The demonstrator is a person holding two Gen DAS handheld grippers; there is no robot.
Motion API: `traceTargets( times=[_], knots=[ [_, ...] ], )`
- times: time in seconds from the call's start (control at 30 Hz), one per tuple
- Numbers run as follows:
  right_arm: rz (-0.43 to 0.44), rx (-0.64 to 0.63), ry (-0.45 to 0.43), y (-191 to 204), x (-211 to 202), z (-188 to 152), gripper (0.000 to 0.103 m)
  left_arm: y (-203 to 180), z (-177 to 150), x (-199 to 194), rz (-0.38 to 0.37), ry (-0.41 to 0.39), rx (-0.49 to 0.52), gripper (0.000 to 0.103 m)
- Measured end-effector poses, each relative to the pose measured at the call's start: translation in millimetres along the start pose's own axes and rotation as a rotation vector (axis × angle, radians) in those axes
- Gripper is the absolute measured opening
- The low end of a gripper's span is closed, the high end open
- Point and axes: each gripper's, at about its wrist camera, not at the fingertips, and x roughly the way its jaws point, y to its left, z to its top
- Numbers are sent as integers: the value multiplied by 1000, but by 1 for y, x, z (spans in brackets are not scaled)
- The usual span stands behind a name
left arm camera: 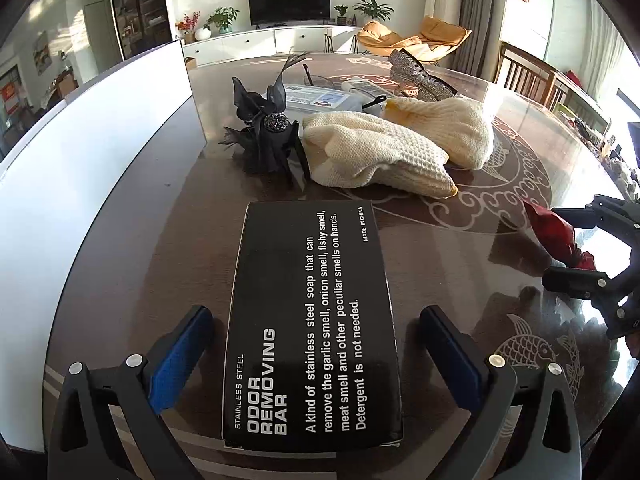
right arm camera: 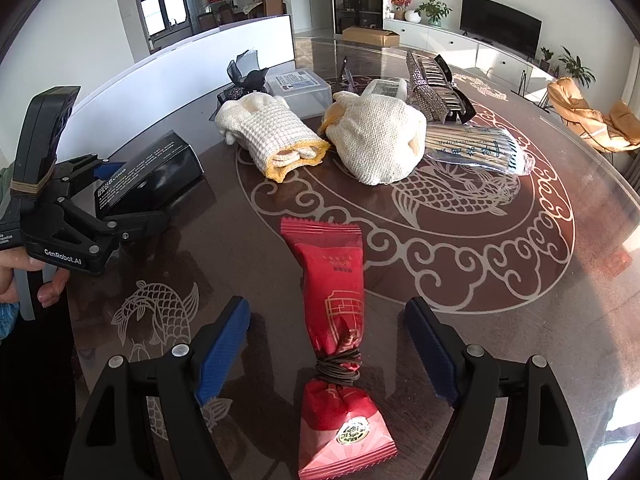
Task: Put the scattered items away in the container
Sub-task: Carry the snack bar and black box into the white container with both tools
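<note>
Both grippers lined up for a grab, nothing pinched yet. Left gripper (left arm camera: 316, 344) spread wide around the black box (left arm camera: 312, 320), lying flat near the bench (left arm camera: 460, 280) edge, white container (left arm camera: 92, 152) just to its left, so probably a short hop in. Right gripper (right arm camera: 328, 344) spread too, straddling the red snack packet (right arm camera: 340, 344) lengthwise, tied neck between the pads.

Only visible from the right view: bag of cotton swabs (right arm camera: 476, 152) behind the cream gloves (right arm camera: 376, 140). Only from the left: box label, readable.
</note>
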Motion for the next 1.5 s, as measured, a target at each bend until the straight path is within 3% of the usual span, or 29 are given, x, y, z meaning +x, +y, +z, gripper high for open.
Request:
traceTargets(
  times=[0.07, 0.1, 0.13, 0.2, 0.3, 0.4, 0.47, 0.67, 0.9, 1.03, 1.17, 1.33, 1.5],
  knots=[
    [-33, 18, 17, 0, -1, 1, 67, -3, 0, -1, -18, 5, 22, 103],
    [-61, 21, 20, 1, -3, 1, 20, -4, 0, -5, -29, -12, 33, 82],
    [-55, 45, 28, 0, -5, 2, 17, -5, 1, -9, -30, -26, 36, 57],
    [-39, 85, 27, 1, -10, -1, 17, -2, 2, -12, -109, -18, 7, 57],
    [-47, 145, -19, 7, -25, -7, 17, -3, -5, -21, -135, -7, -13, 57],
    [25, 252, -92, 10, -44, -13, 17, -5, -12, -36, -172, -18, -35, 57],
    [40, 279, -102, 17, -46, -17, 17, -10, -17, -44, -159, -27, -30, 57],
    [105, 274, -95, 48, -37, -21, 17, -3, -31, -56, -178, -1, -73, 57],
    [178, 183, -86, 95, -24, 12, 17, 48, -34, -107, -173, -89, -192, 57],
    [240, 132, -87, 129, -15, 49, 17, 103, -30, -143, -102, -157, -256, 57],
    [299, 34, -117, 175, -11, 116, 17, 182, -24, -165, -2, -199, -360, 57],
    [396, -92, -199, 251, -9, 215, 17, 270, -11, -164, 129, -187, -459, 57],
    [374, -180, -235, 312, 32, 287, 17, 319, 5, -137, 196, -126, -487, 57]
  ],
)
